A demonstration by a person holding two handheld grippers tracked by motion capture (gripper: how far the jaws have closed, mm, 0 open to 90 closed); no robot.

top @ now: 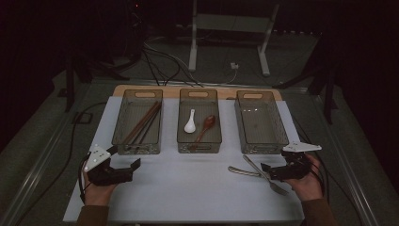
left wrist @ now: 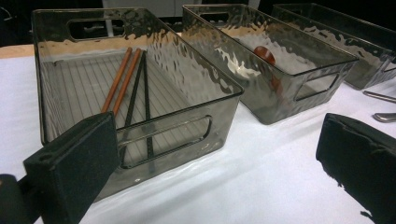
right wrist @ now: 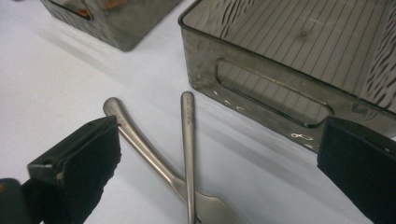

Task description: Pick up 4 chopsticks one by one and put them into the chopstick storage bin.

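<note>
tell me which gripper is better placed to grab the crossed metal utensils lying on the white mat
Right. The right gripper sits open directly over the two crossed silver metal utensils, beside the empty smoky plastic bin. The left gripper is across the mat, by the chopstick bin.

High view overhead facing forward, gripper views low, close, sharing trays (top: 199, 141)

Both hand-held grippers (top: 136, 165) (top: 264, 167) low (jaws agape)

Brushed metal utensils (right wrist: 187, 140) at lower centre lie beside a glossy, rippled smoky plastic bin (right wrist: 261, 88); matt white table cover (right wrist: 70, 79).
</note>
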